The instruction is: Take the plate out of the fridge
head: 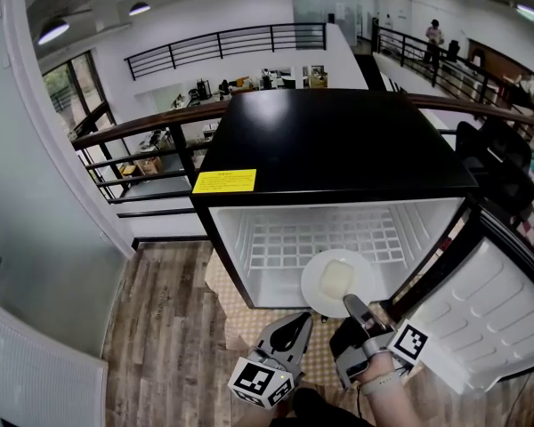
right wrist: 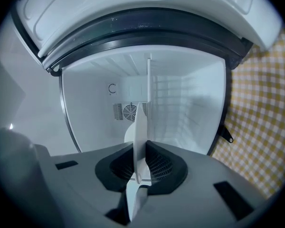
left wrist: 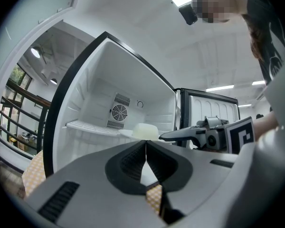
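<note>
A small fridge (head: 338,145) with a black top stands open, its door (head: 494,314) swung out to the right. A white plate (head: 319,290) carrying a pale yellow block (head: 336,278) sits at the front edge of the fridge's opening. My right gripper (head: 352,306) is shut on the plate's near rim. In the right gripper view the plate (right wrist: 139,127) shows edge-on between the jaws of the right gripper (right wrist: 140,156). My left gripper (head: 293,325) hangs just left of it, shut and empty. The left gripper view shows the left gripper (left wrist: 146,148), the plate (left wrist: 128,133) and block (left wrist: 145,130).
A white wire shelf (head: 294,238) lies inside the fridge behind the plate. A checked mat (head: 240,323) covers the wooden floor (head: 160,327) under the fridge. A railing (head: 133,140) runs behind, and a white wall (head: 36,265) stands at the left.
</note>
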### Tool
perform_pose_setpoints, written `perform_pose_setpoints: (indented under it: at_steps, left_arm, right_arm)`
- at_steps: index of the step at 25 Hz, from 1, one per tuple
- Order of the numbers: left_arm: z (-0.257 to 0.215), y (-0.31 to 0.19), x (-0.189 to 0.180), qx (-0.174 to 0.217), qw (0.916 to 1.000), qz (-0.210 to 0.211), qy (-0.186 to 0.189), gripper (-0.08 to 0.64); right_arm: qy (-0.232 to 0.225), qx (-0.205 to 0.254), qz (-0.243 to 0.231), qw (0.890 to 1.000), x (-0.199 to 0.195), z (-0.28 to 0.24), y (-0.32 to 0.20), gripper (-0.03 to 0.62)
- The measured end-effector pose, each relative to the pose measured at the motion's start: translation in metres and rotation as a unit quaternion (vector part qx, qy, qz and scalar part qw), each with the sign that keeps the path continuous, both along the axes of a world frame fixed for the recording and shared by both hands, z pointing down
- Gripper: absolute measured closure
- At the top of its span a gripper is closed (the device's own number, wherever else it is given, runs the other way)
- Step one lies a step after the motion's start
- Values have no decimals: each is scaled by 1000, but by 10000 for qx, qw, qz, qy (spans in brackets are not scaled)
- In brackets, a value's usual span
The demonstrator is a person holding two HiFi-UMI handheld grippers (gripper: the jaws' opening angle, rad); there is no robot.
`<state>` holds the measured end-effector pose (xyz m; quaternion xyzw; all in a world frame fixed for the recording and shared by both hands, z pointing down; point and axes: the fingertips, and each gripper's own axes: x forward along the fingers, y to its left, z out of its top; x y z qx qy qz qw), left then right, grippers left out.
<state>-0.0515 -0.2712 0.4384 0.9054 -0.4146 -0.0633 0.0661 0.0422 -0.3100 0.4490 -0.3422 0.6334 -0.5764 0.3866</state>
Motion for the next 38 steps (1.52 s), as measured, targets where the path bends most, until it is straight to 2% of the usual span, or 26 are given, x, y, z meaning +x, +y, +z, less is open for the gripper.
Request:
perform_pose_setpoints:
  at_steps: [34,38]
  left_arm:
    - [4,22,1,-35,9999,36,-100,551]
    - [9,36,3,-30,9999,20,-101,551]
  right_arm:
    - [-151,130,-11,9998,3,10,29,537]
    - [-147,169,-16,9997,6,16,44,537]
